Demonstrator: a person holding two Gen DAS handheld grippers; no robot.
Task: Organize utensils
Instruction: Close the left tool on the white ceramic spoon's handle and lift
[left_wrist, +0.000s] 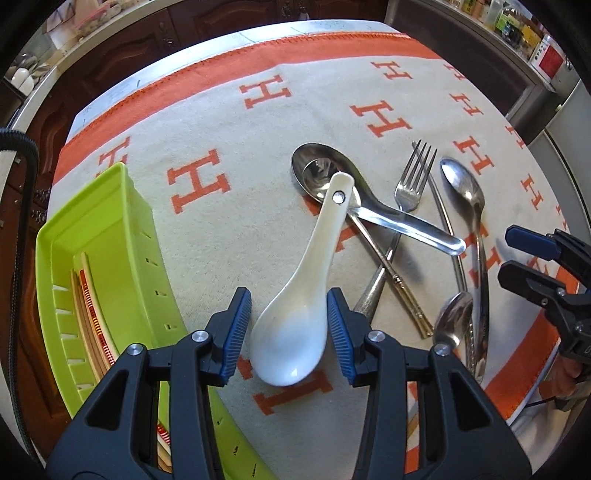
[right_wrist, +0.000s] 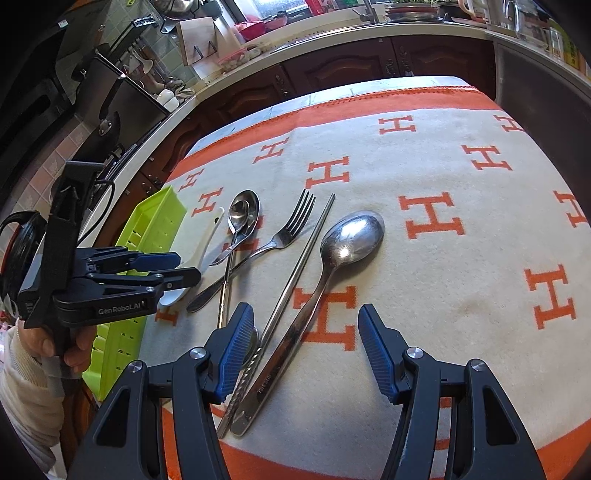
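Note:
A white ceramic spoon lies on the cloth with its bowl between the open fingers of my left gripper; the pads stand a little off its sides. Its handle rests on a steel soup spoon. Beside them lie a fork, a metal chopstick and a long steel spoon. My right gripper is open above the long spoon's handle and the chopstick. The green tray holds wooden chopsticks at the left.
The orange-and-cream cloth covers the table. The tray also shows in the right wrist view, behind the left gripper. A small spoon lies near the long spoon's handle. Kitchen counters and cabinets lie beyond the table.

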